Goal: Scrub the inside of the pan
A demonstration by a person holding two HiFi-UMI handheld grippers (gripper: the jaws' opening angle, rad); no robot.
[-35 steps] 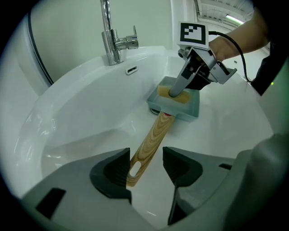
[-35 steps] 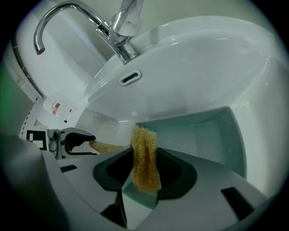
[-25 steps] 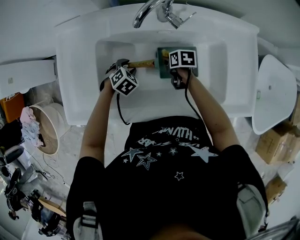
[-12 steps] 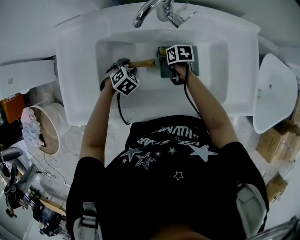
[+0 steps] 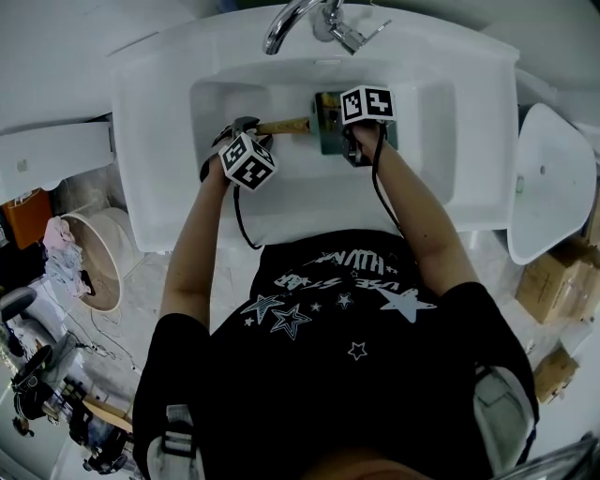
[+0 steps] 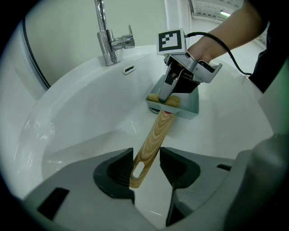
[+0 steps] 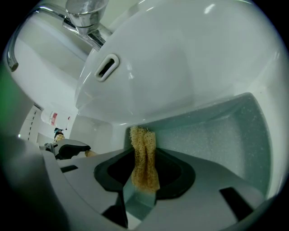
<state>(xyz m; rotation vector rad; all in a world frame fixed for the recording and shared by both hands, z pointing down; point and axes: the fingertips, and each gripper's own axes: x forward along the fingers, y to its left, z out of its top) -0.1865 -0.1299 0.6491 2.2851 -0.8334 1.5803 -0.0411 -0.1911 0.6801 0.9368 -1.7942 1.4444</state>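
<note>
A teal rectangular pan (image 5: pixel 328 131) lies in the white sink (image 5: pixel 159 141), its wooden handle (image 5: pixel 281 126) pointing left. My left gripper (image 6: pixel 145 164) is shut on the handle's end (image 6: pixel 151 140), near its hanging slot. My right gripper (image 6: pixel 174 90) reaches down into the pan (image 6: pixel 188 104), shut on a yellow fibrous sponge (image 7: pixel 143 153) that sits against the speckled pan floor (image 7: pixel 216 135) near its left wall. From the left gripper view the sponge (image 6: pixel 163 100) shows at the pan's near edge. In the head view the right gripper's marker cube (image 5: pixel 367 105) hides most of the pan's inside.
A chrome faucet (image 5: pixel 300 23) stands at the sink's far rim, with an overflow slot (image 6: pixel 129 69) below it. A white rounded fixture (image 5: pixel 548 187) stands right of the sink, a round bin (image 5: pixel 94 258) on the floor at left, and cardboard boxes (image 5: pixel 553 291) at right.
The right gripper with the sponge has shifted slightly toward the far side of the pan and tilted a little. The left gripper and the handle have stayed put.
</note>
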